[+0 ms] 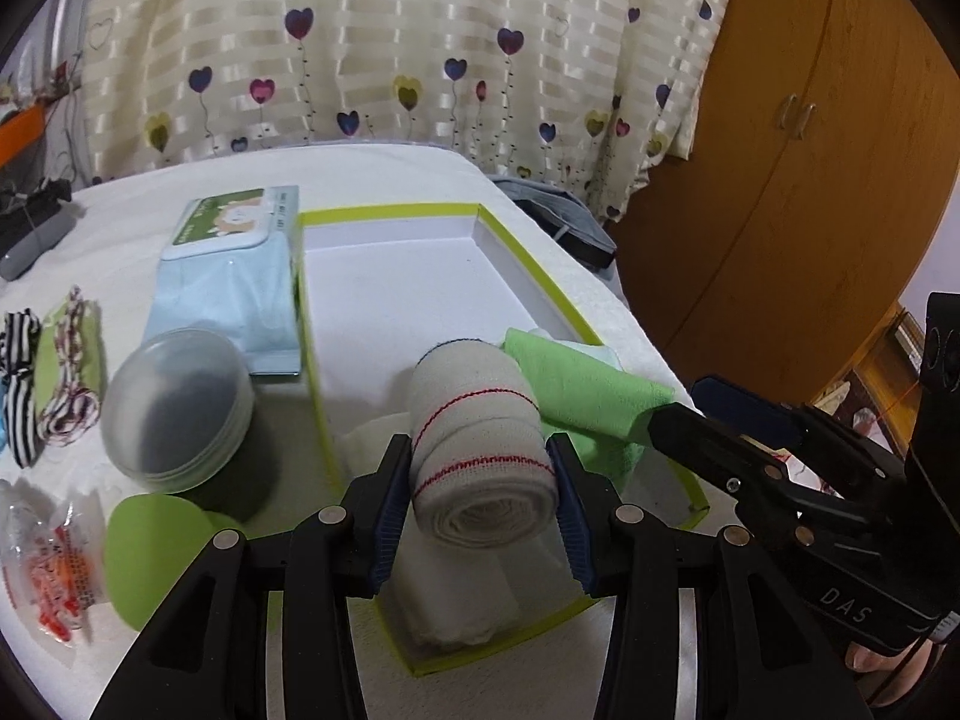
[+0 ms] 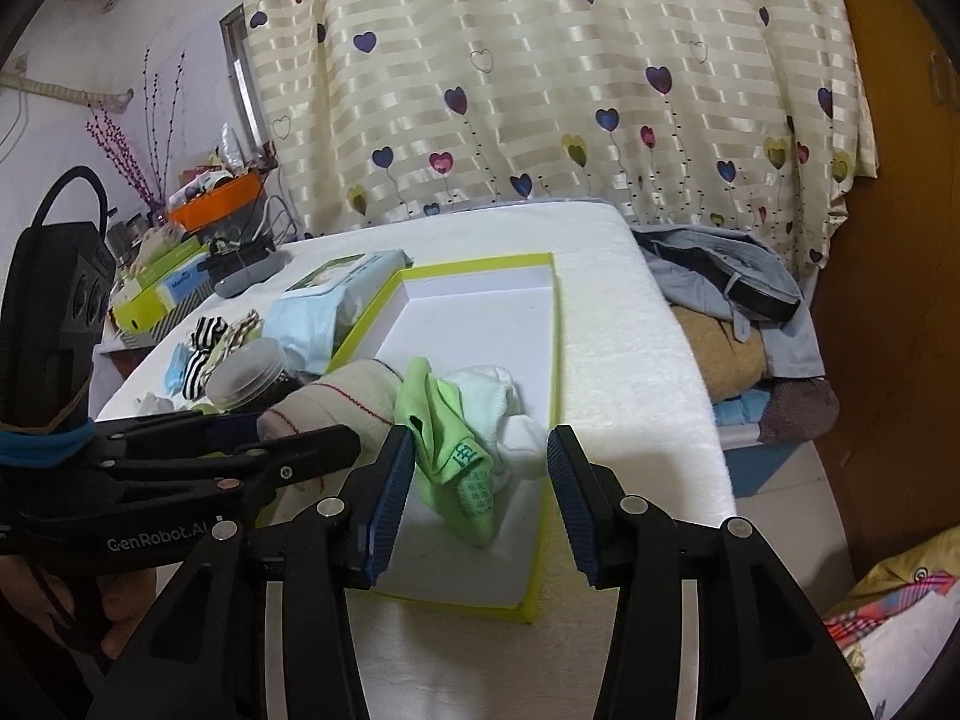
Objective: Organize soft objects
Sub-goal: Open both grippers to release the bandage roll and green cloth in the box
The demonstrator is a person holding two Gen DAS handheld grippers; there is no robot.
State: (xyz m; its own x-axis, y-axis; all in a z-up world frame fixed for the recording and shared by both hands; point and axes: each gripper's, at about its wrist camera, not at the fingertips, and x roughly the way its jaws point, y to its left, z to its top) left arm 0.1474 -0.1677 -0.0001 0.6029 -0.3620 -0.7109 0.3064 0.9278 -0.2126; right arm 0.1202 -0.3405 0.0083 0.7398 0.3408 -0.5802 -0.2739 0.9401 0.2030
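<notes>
Over the box (image 1: 543, 264), the left claw (image 1: 480, 498) pinches a bandage roll (image 1: 480, 438) that may unroll (loose wrap); the right claw (image 2: 480, 492) gapes over a green cloth (image 2: 456, 450).

Legible text: "DAS" in pale letters on the black body of the right gripper (image 1: 672, 420), seen from the left wrist view. "GenRobot.AI" in white on the body of the left gripper (image 2: 312, 444), right wrist view. Green cloth (image 2: 456, 450) carries a printed mark, unreadable.

White-covered table (image 1: 384, 174), green-rimmed box (image 1: 390, 300), wipes pack (image 1: 234, 276), round tub (image 1: 177, 408)
</notes>
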